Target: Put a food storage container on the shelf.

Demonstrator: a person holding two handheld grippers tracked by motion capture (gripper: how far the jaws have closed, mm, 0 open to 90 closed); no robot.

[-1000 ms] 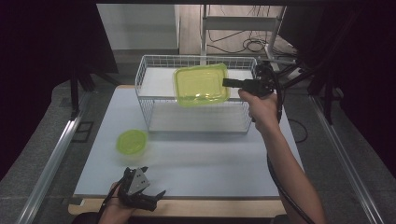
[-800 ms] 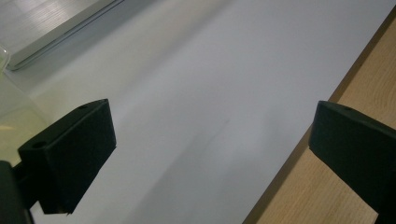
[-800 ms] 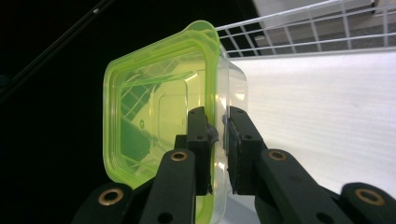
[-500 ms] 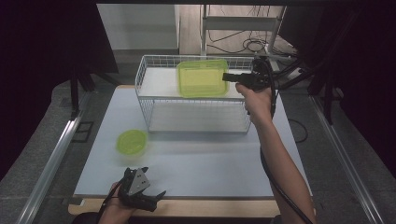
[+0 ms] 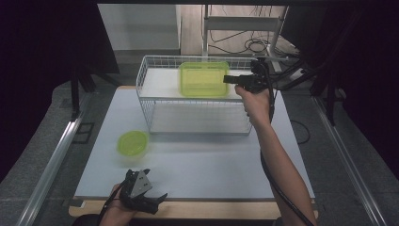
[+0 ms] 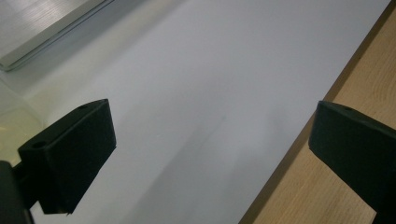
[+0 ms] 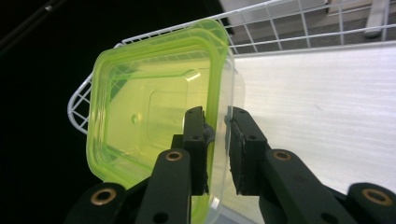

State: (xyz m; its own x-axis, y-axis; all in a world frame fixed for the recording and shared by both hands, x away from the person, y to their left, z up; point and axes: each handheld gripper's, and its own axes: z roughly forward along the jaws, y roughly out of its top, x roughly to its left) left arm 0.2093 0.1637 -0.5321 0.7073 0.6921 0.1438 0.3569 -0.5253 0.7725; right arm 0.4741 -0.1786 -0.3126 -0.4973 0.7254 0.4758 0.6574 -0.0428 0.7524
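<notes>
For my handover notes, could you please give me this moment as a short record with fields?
Work in hand: placing the square green container on the wire rack
Right gripper: jaws either side of the container's wall, which looks tilted in the right gripper view; they have just been opening a little, with a gap at one pad
Container position: over the rack's top shelf, toward the back
Left gripper: open, holding nothing, low over the white mat at the table's near edge
Also present: round green container on the mat, left of the rack
</notes>
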